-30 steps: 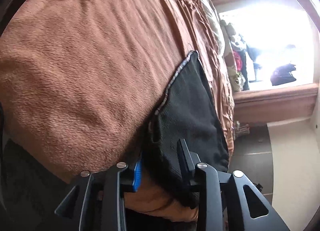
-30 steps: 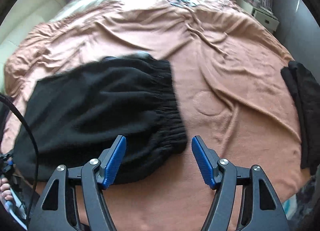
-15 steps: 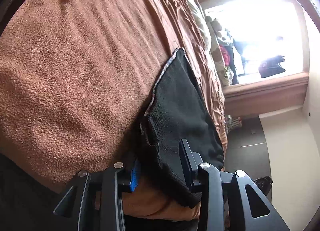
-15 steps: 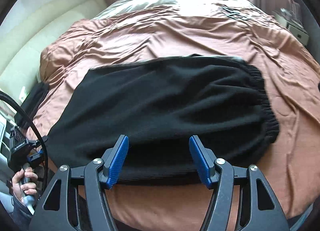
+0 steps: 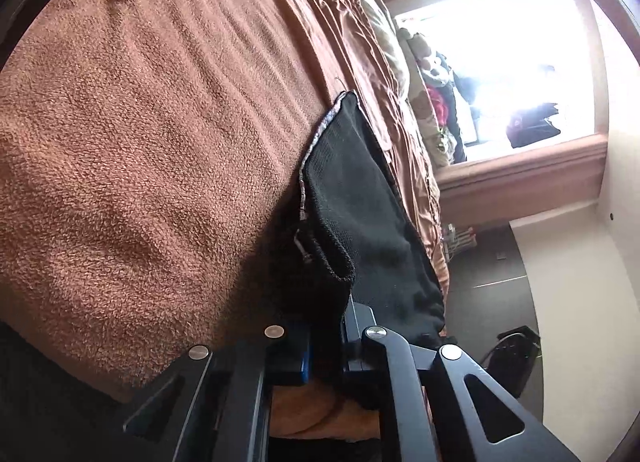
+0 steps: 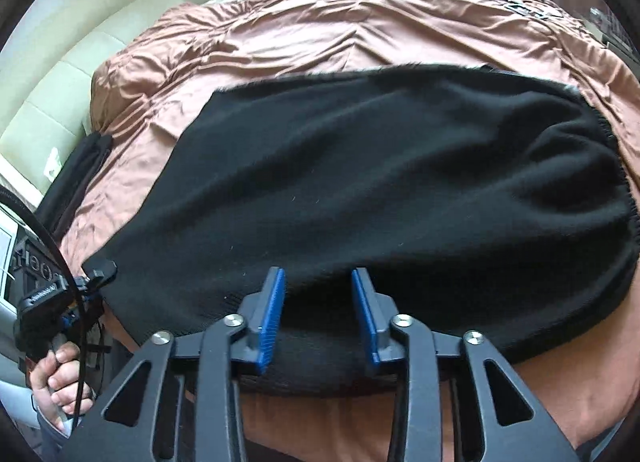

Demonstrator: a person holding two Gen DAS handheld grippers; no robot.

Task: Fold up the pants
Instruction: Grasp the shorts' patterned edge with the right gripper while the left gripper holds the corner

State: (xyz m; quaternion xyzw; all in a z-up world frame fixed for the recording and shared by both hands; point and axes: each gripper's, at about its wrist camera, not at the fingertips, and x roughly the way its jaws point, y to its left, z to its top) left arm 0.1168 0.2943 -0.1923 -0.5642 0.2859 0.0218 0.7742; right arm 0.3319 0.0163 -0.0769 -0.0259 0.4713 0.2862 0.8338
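Black pants (image 6: 360, 182) lie folded across the brown bedspread, the elastic waistband at the right. My right gripper (image 6: 318, 302) stands over their near edge, its blue-padded jaws part open with black fabric between them. In the left wrist view my left gripper (image 5: 324, 346) is shut on a corner of the black pants (image 5: 352, 206) at the bed's edge. The left gripper also shows in the right wrist view (image 6: 86, 276), at the pants' left corner, held by a hand.
The brown bedspread (image 6: 320, 34) covers the bed and is wrinkled toward the far side. Another dark garment (image 6: 76, 166) lies at the bed's left edge. A cream padded headboard (image 6: 72, 62) stands at far left. A bright window (image 5: 520, 74) and dark floor lie beyond the bed.
My right gripper swung left from the waistband to the middle of the near edge and narrowed around the fabric. My left gripper closed on the pants corner.
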